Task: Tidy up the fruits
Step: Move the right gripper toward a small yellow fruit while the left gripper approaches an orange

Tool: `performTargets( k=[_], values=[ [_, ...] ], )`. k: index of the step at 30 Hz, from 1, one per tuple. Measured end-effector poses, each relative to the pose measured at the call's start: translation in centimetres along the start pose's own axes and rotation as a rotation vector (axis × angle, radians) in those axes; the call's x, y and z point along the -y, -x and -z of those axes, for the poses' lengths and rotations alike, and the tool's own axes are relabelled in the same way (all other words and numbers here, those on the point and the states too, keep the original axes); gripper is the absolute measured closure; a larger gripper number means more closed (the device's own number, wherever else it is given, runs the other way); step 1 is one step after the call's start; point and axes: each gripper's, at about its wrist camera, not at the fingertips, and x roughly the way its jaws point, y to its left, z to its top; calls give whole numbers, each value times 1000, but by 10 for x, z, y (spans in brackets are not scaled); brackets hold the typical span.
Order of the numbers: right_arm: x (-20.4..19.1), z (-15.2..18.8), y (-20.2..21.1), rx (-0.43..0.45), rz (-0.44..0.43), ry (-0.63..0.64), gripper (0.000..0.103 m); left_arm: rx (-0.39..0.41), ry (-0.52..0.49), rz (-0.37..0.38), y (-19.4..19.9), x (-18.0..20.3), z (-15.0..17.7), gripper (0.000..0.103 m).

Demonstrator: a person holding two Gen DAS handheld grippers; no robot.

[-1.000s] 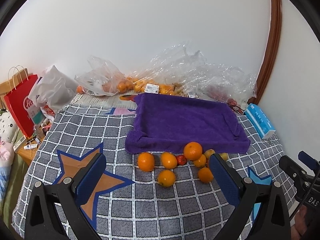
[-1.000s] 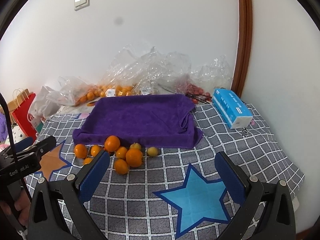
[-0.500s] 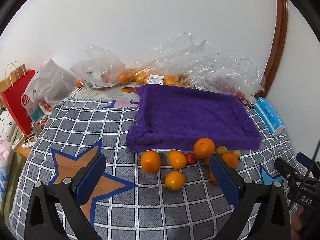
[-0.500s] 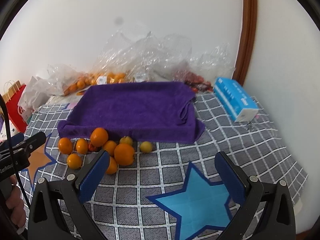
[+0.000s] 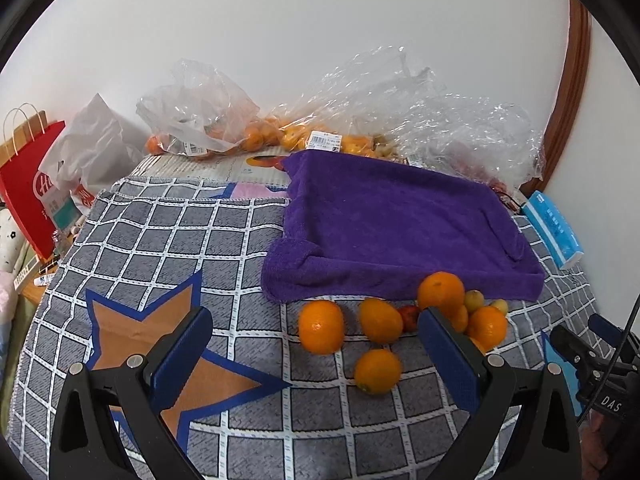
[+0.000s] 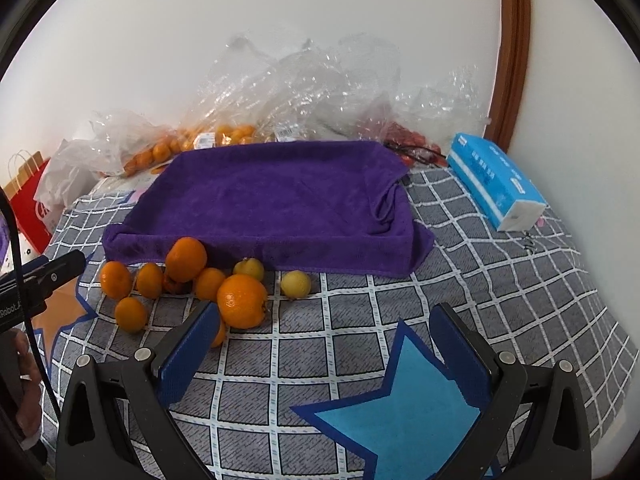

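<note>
Both spread hand-held grippers [image 5: 314, 346] [image 6: 326, 338] moved nearer the oranges [image 6: 242, 300]; tissue box [image 6: 496, 180] beside purple towel [image 6: 272, 204].

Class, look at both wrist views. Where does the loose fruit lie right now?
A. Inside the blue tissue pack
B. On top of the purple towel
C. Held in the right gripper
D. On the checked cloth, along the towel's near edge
D: the loose fruit sits on the checked cloth just in front of the purple towel, whose top is bare; the right gripper is open and holds nothing.
</note>
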Motion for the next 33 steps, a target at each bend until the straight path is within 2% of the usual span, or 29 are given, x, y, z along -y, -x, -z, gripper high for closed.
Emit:
performTargets(
  k=[4, 12, 16, 19, 22, 25, 27, 33],
  values=[
    [3, -2, -9, 1, -8, -15, 0, -8, -8, 22, -10, -4, -1, 0],
    [11, -4, -23, 3, -50, -76, 1, -26, -51, 10, -22, -11, -7, 1],
    [15, -7, -32, -19, -38, -94, 4, -42, -48, 5, -27, -16, -8, 1],
    [18, -7, -38, -53, -77, -91, 8, -46, -31, 15, -28, -21, -6, 1],
    [18, -4, -42, -54, -75, -78, 10, -56, -25, 15, -33, -22, -5, 1],
    [19, -1, -46, -62, -73, -63, 17, -64, -9, 37, -37, -21, -4, 3],
    [19, 1, -50, -71, -104, -75, 22, -63, -11, 50, -37, -19, -4, 3],
    [16, -1, -66, -92, -126, -57, 50, -64, -42, 35, -34, -18, 0, 3]
  ],
)
